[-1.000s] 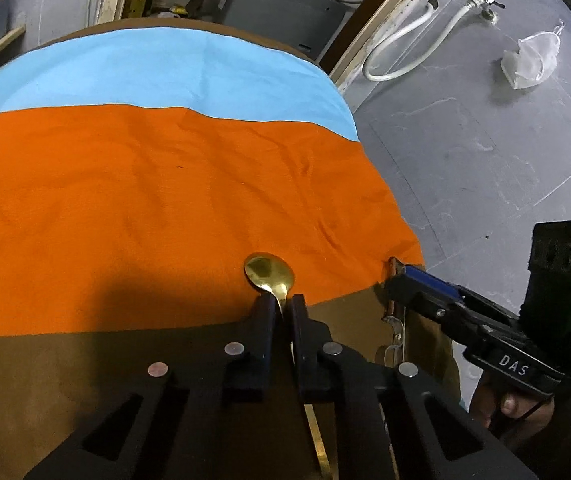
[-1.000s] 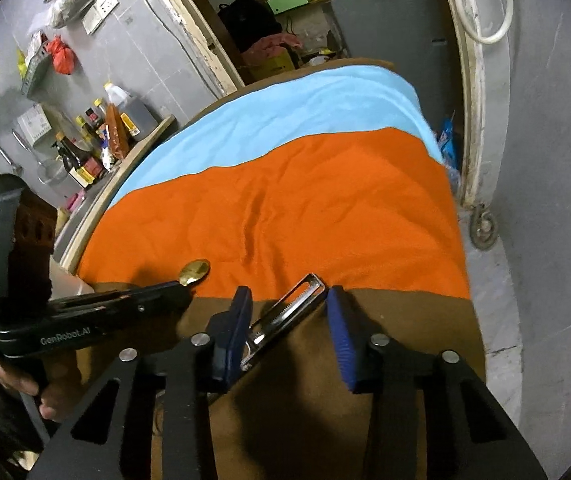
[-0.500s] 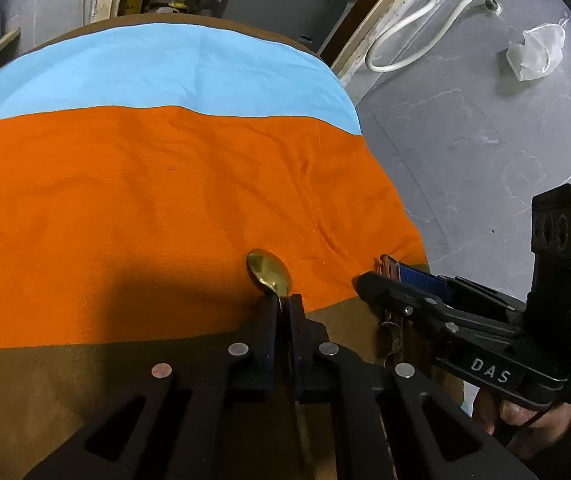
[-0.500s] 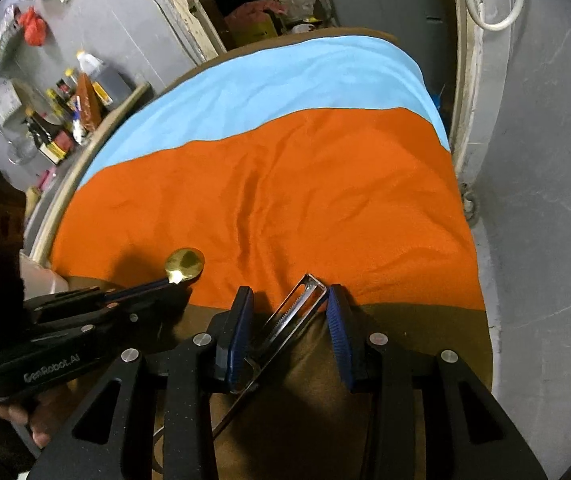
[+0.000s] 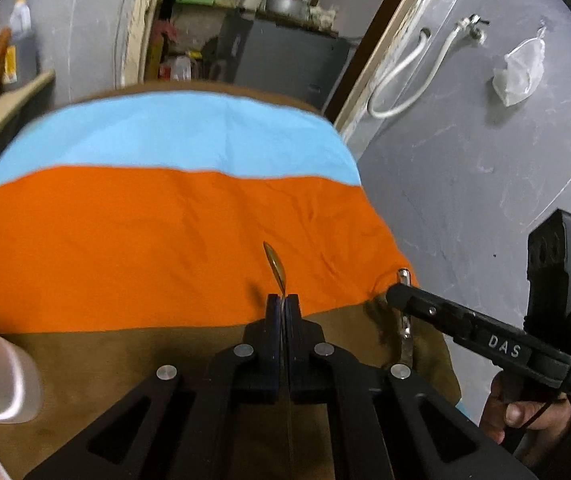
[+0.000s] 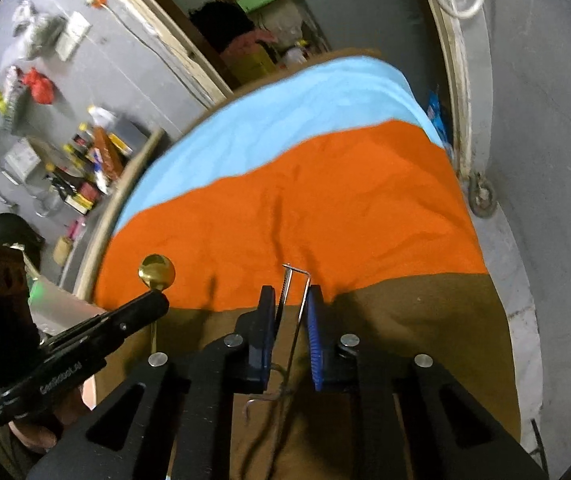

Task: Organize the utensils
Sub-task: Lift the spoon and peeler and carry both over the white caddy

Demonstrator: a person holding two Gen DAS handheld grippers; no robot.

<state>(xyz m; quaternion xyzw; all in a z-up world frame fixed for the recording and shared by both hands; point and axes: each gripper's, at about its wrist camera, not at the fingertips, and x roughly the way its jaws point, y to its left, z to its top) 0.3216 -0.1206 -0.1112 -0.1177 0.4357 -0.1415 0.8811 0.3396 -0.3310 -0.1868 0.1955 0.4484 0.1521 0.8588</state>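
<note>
Your left gripper [image 5: 282,306] is clamped on the gold spoon [image 5: 275,266], bowl toward 12 o'clock above the orange cloth [image 5: 125,240]. Your right gripper [image 6: 290,308], jaws just closing, pinches the metal peeler [image 6: 295,292] at the cloth's near edge.

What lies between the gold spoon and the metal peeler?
Only bare orange cloth separates the spoon and peeler, seen in the right wrist view.

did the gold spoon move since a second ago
Yes. The gold spoon, pinched in the left gripper, lay over the brown band's edge; now its bowl is lifted over the orange cloth.
</note>
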